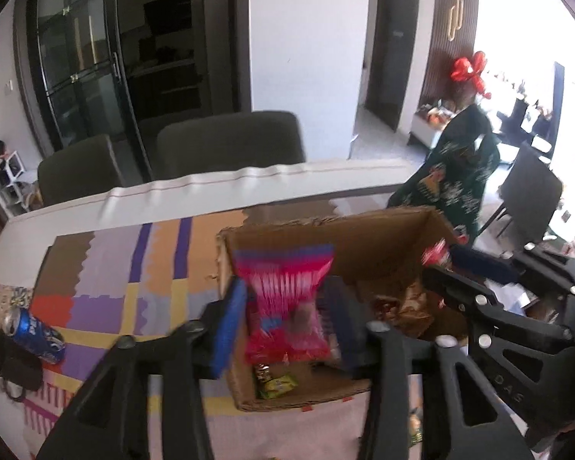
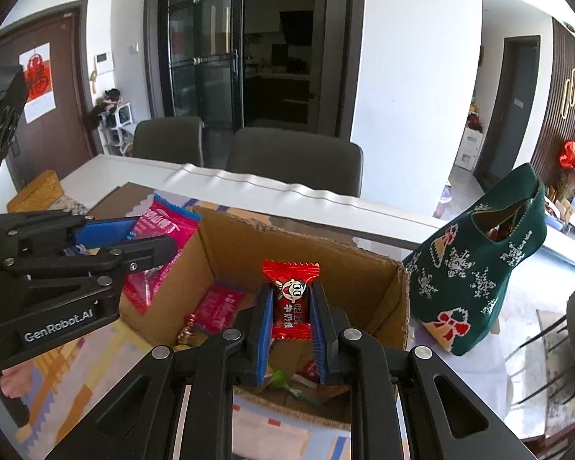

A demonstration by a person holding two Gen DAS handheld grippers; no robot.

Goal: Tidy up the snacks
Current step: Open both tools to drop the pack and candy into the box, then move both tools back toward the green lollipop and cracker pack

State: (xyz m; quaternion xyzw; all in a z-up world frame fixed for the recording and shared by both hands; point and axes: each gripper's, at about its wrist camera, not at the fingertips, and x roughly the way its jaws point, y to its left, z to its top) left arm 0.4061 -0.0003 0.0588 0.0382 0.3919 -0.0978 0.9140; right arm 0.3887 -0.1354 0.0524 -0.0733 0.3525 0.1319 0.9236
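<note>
An open cardboard box (image 1: 368,237) (image 2: 249,241) stands on a patterned tablecloth and holds several snack packets. My left gripper (image 1: 283,318) is shut on a pink snack packet (image 1: 287,299) and holds it upright over the box's left part; it shows in the right wrist view (image 2: 161,245) at the box's left rim. My right gripper (image 2: 291,306) is shut on a small red candy packet (image 2: 291,295) above the box's middle. The right gripper also shows at the box's right side in the left wrist view (image 1: 441,264).
A green knitted Christmas stocking (image 2: 479,264) with sweets inside stands right of the box. A blue drink can (image 1: 34,333) and a black object (image 1: 11,360) lie at the table's left. Dark chairs (image 2: 295,161) stand beyond the far table edge.
</note>
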